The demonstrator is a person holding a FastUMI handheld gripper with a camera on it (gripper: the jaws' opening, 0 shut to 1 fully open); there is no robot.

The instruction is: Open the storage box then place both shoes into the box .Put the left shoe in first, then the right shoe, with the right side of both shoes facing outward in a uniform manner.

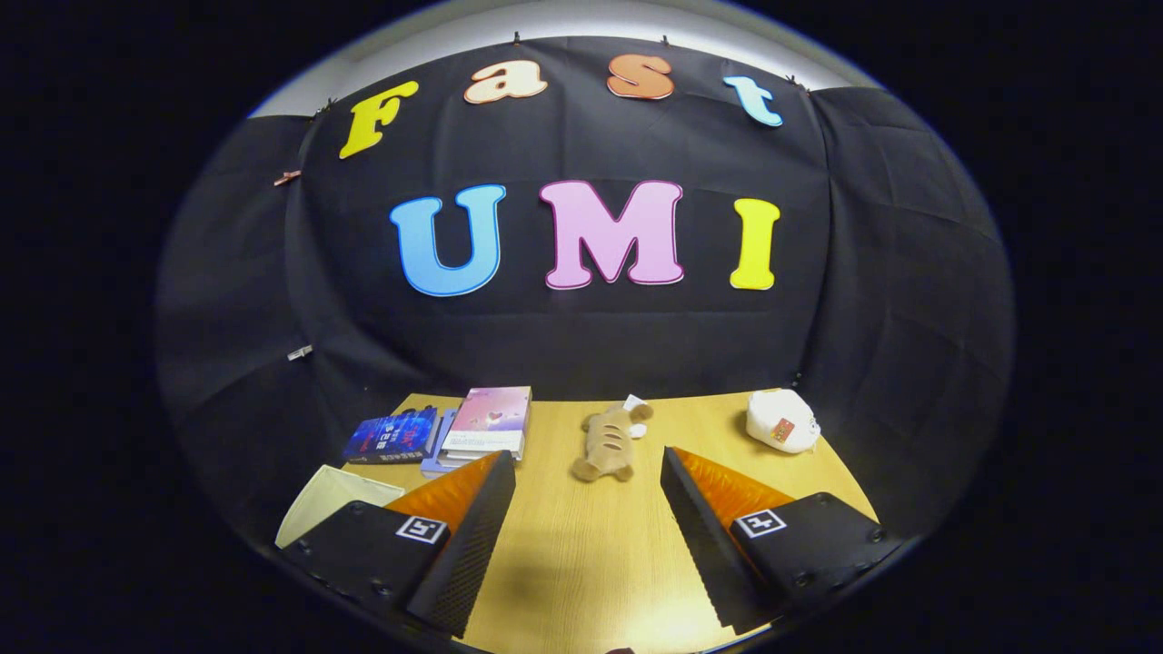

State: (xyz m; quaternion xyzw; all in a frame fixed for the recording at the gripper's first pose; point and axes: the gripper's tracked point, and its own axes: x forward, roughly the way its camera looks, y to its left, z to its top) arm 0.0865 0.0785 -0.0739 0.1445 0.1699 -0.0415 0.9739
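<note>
My gripper (588,465) is open above the wooden table (581,554), its fingers spread wide with nothing between them. A pale cream object (325,507), perhaps part of the storage box, lies on the table just left of the left finger (472,536); the finger hides most of it. I cannot make out any shoes on the table.
Beyond the fingers lie a tan plush toy (607,445), a stack of books with a pink cover (489,425) and a dark blue book (392,436) at the far left. A white plush (781,421) sits at the far right. The black cloth wall stands behind the table.
</note>
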